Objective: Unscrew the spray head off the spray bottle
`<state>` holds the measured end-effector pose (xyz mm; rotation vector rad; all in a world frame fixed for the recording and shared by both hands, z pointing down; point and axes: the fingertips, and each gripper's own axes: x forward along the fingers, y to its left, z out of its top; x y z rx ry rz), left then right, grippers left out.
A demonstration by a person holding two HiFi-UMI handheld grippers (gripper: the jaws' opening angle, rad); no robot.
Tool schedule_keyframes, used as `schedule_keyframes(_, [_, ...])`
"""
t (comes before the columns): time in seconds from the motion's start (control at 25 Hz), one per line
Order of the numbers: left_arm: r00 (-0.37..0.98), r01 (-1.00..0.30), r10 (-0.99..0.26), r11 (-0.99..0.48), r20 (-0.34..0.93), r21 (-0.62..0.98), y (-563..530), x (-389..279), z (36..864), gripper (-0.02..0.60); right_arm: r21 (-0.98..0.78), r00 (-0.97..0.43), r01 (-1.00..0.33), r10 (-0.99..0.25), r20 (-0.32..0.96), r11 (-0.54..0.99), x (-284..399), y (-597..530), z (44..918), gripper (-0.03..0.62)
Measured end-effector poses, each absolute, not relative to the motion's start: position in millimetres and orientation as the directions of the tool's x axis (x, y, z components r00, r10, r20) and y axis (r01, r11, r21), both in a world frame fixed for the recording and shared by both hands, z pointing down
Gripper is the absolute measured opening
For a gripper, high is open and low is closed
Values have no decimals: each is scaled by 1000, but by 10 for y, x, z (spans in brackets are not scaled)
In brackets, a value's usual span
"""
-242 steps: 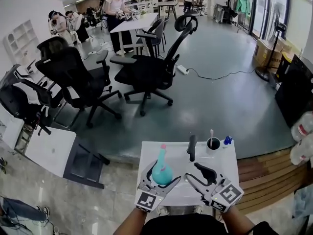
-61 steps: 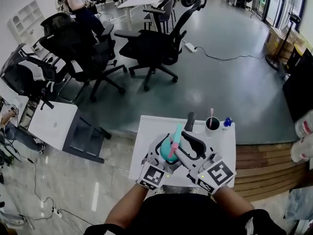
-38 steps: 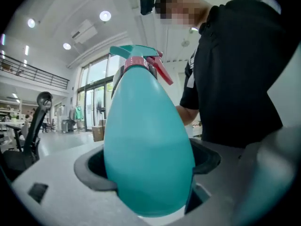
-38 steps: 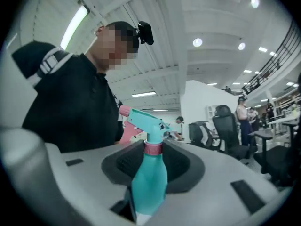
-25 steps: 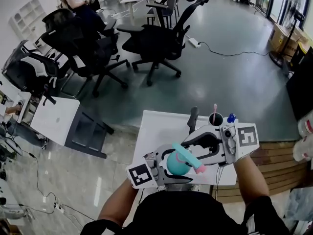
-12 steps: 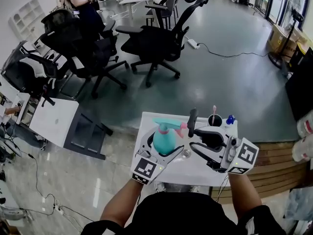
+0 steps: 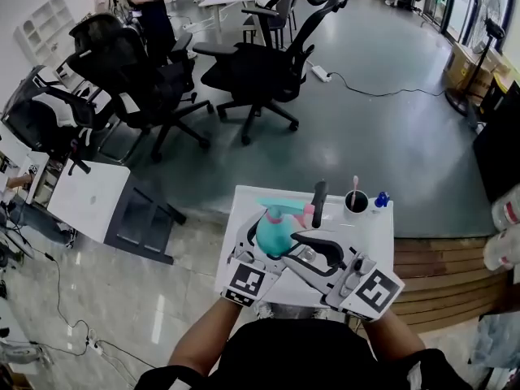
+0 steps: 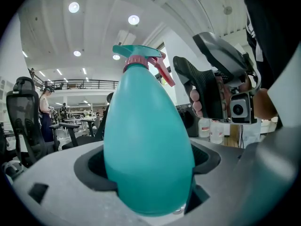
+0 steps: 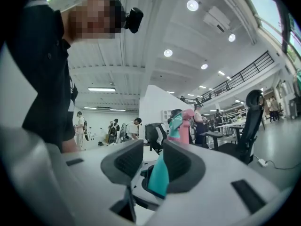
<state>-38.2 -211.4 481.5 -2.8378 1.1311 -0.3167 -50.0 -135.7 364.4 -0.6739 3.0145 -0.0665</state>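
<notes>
A teal spray bottle (image 7: 272,232) stands upright above the white table (image 7: 375,236), with my left gripper (image 7: 272,244) shut on its round body. In the left gripper view the bottle (image 8: 146,140) fills the middle. Its teal spray head (image 8: 138,56) with a pink collar and trigger is on top. My right gripper (image 7: 297,250) lies just right of the bottle and points at it. Its jaws have just been closing a little and stand open, with nothing between them. In the right gripper view the bottle (image 9: 160,173) shows beyond the jaws of my right gripper (image 9: 153,161).
At the table's far edge stand a black cup (image 7: 355,204) holding a pink stick, a small blue item (image 7: 379,199) and an upright black handle (image 7: 318,201). Office chairs (image 7: 260,71) stand beyond. A wooden platform (image 7: 439,275) lies to the right, a second white table (image 7: 85,205) to the left.
The bottle has swung from tilted near my body to upright over the table. My right gripper has dropped from the right and now points at the bottle's body.
</notes>
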Motion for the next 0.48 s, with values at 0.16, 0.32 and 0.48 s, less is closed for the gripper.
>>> schedule_keyframes(0.16, [715,-667,-681,-732,159,-139,-2062,-379,4805,453,-40,-870,-486,-487,-71,873,-421,-1494,3641,160])
schedule_keyframes(0.32, [722,-655,-674,-739,159,-157,-1999,-328,4803,453,-52,-853,-517,-519,-53,854,-346,-1569,3664,183])
schedule_keyframes(0.48, [720,-645,-673,-739,168,-195,-1949,-264,4791,453,-64,-849,-523,-526,-45,850,-362,-1572,3642,192])
